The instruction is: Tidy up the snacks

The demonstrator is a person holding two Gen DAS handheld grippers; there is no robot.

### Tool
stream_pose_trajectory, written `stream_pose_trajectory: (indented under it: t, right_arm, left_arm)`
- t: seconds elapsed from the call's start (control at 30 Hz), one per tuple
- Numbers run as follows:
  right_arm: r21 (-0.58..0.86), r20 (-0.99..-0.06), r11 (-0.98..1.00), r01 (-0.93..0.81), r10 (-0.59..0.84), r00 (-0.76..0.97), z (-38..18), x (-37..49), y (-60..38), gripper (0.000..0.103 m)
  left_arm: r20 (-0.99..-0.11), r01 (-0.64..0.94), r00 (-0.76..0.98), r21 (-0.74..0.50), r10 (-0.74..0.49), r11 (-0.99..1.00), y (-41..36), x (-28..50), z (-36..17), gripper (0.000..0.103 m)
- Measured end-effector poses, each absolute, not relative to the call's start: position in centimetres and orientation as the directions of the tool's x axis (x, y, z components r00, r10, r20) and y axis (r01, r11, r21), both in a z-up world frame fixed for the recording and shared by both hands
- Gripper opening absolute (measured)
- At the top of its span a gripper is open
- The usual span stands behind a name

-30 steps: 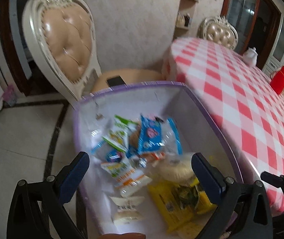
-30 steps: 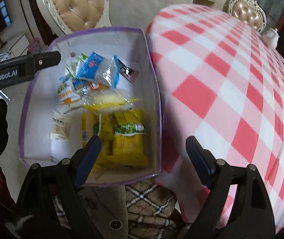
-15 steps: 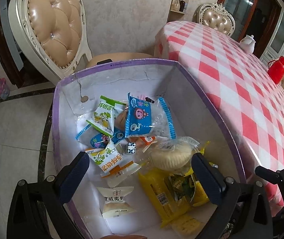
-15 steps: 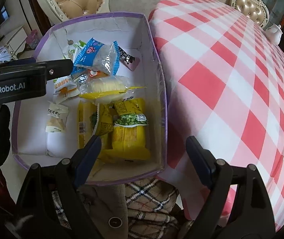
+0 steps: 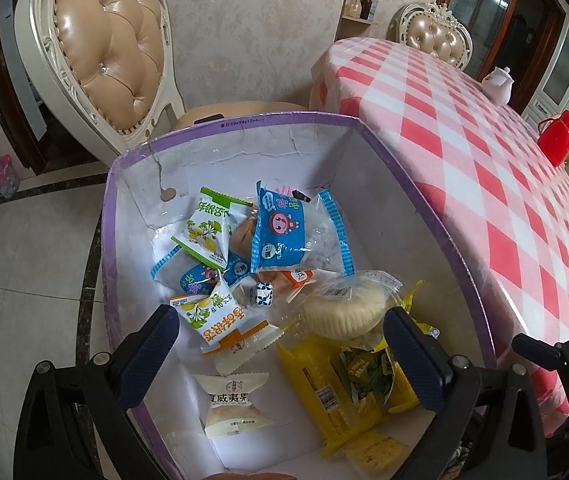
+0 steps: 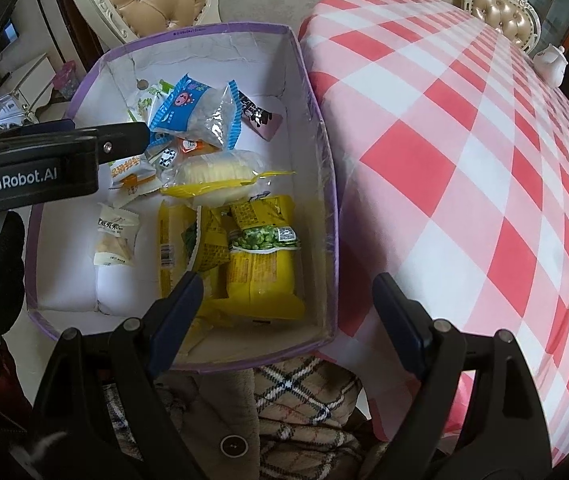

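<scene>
Snacks [image 5: 268, 264] lay heaped in the purple box [image 6: 326, 184] beside the checked surface [image 6: 464, 160]; over the last second both views had drawn nearer, left tongs [image 5: 280, 344] and right tongs [image 6: 288, 300] wide, empty.

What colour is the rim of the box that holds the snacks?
Purple; the box rim is a thin purple band around white inner walls, clearest in the right wrist view.
</scene>
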State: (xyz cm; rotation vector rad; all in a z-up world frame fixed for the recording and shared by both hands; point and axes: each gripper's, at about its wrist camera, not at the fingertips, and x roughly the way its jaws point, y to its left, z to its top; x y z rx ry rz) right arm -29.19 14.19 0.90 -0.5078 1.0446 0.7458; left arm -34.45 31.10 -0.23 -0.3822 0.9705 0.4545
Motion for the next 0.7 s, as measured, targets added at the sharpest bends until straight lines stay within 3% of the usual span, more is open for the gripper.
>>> stream_pose_trajectory:
  t: [0.7]
  right_arm:
    - [-0.019, -0.913, 0.645, -0.764, 0.299, 0.276, 0.35, -29.46, 14.46, 0.088]
  left_arm:
    - [-0.858, -0.533, 0.472, -0.094, 0.204, 0.841, 31.09, -34.43, -0.53, 0.103]
